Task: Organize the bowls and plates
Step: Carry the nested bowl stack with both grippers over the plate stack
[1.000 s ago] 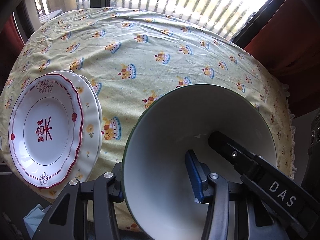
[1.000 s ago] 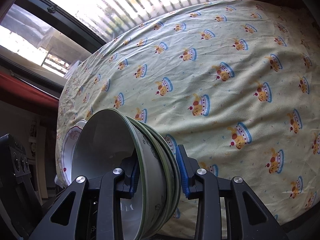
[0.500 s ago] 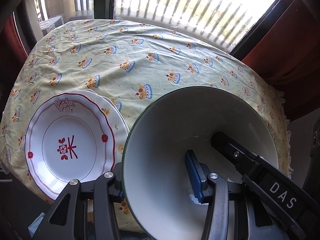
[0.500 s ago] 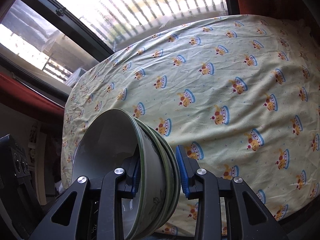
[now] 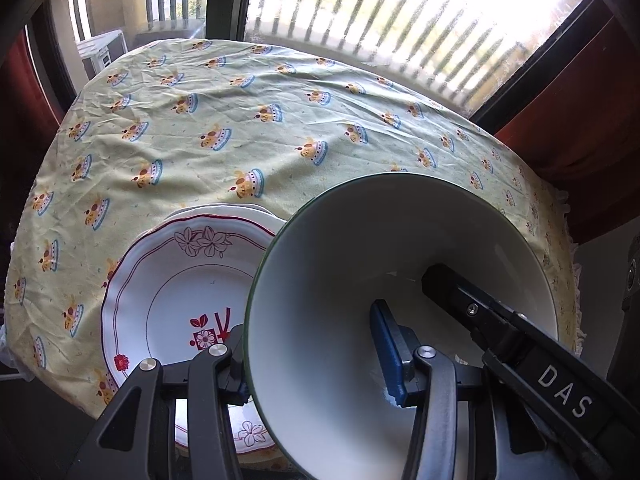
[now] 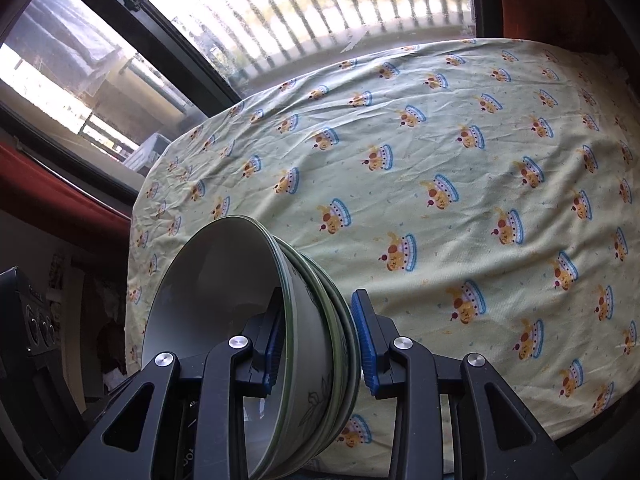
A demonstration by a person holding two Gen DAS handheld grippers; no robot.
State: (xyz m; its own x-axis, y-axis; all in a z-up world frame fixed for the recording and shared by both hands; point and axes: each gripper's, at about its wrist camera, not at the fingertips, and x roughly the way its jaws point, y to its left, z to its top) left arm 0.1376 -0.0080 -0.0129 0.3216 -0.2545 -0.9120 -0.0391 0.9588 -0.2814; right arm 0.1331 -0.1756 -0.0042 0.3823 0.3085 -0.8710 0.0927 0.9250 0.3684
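A: So, what does the left gripper (image 5: pixel 316 364) have?

B: Its jaws are clamped on the near wall of the stack of white, green-rimmed ceramic bowls (image 5: pixel 360 280), one blue-padded finger (image 5: pixel 386 354) inside the top bowl and the other outside the rim. The stack is tilted, its mouth facing the camera.

A: And the right gripper (image 6: pixel 318 340)?

B: It pinches the same stack (image 6: pixel 240 300) from the other side, with one blue pad inside the top bowl and one against the outermost wall. Several nested rims show between the pads. In the left view its black arm marked "DAS" reaches into the bowl.

A: Where is the stack?

B: Over the near edge of the table covered by a pale yellow cloth printed with cakes (image 5: pixel 280 120). Whether it touches the cloth I cannot tell.

A: Anything beside it?

B: White scalloped plates with red trim and flower motifs (image 5: pixel 176 300), stacked on the cloth just left of the bowls and partly hidden behind them. A barred window (image 6: pixel 320 8) stands beyond the table.
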